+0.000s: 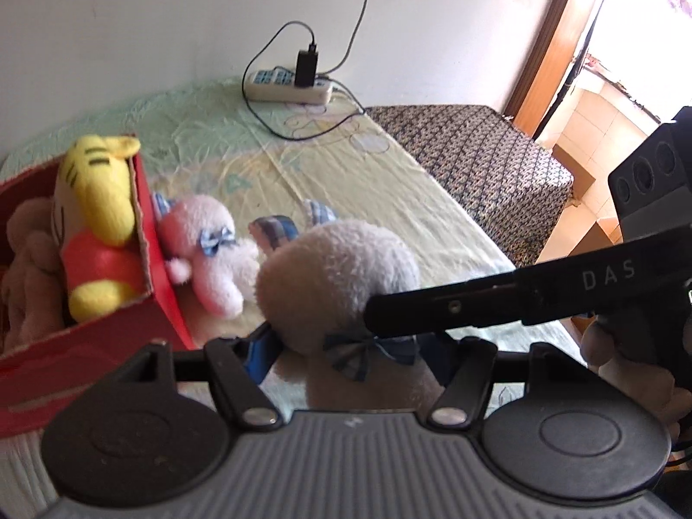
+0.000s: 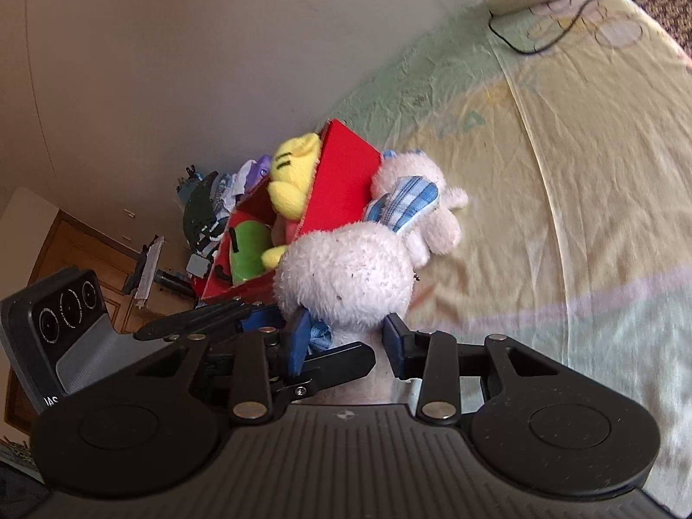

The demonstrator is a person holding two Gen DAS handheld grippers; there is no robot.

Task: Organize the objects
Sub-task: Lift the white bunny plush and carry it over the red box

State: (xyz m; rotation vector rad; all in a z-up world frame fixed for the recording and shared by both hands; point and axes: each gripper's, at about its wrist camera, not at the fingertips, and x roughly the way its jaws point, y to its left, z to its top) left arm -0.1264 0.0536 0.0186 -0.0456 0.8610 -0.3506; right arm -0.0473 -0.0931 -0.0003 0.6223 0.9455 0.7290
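Already both grippers — left gripper (image 1: pixel 346 346), right gripper (image 2: pixel 346 337) — pinch the fluffy white plush rabbit (image 2: pixel 346 277) beside the red cardboard box (image 2: pixel 341 173); uneven pulling could tear it free.

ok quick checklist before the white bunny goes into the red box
1. Right hand-held gripper on the white bunny: ok, blue pads press its neck from both sides.
2. Left hand-held gripper on the bunny: ok, closed at the neck by the blue bow.
3. Room in the red box: not ok, the yellow toy already fills the near end.
4. Path to the box: cannot tell, the pink bunny lies against its side wall.
5. Power strip and cable: ok, far from the toys.
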